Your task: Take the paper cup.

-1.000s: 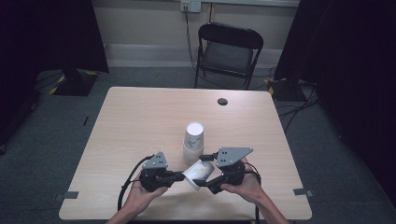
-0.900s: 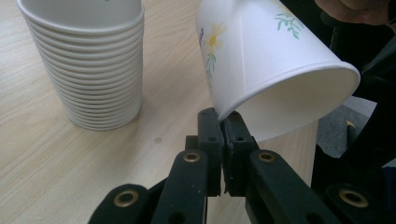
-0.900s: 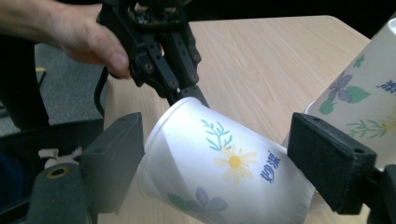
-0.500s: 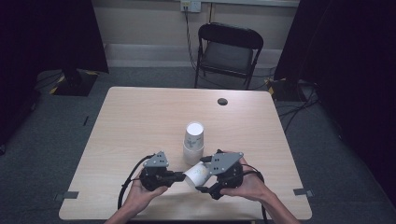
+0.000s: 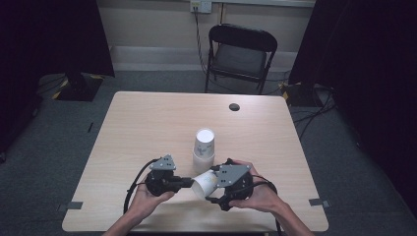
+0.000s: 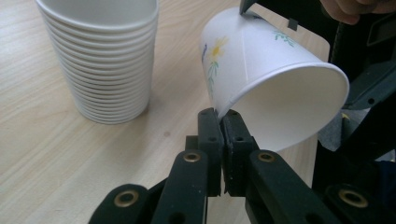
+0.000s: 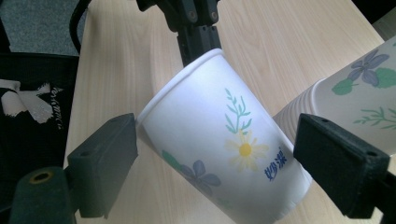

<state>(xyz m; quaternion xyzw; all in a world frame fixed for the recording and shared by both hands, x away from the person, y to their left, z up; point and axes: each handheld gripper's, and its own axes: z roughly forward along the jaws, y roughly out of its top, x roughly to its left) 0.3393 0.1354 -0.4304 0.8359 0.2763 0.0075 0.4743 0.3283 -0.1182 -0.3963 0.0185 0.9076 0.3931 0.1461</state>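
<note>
Presently, lower centre of the high view: one flowered paper cup (image 5: pixel 205 182), held tilted off the table (image 5: pixel 147 128), its rim pinched between the pressed-together jaws of the left gripper (image 6: pixel 223 135). The right gripper (image 7: pixel 215 168) straddles the cup body, its jaws having just been opening; the left pad touches near the rim, the right stands clear. Step judged: handover after separating the cup from the cup stack (image 5: pixel 203 147) behind; next calls for withdrawing the right tongs and setting the cup down.
</note>
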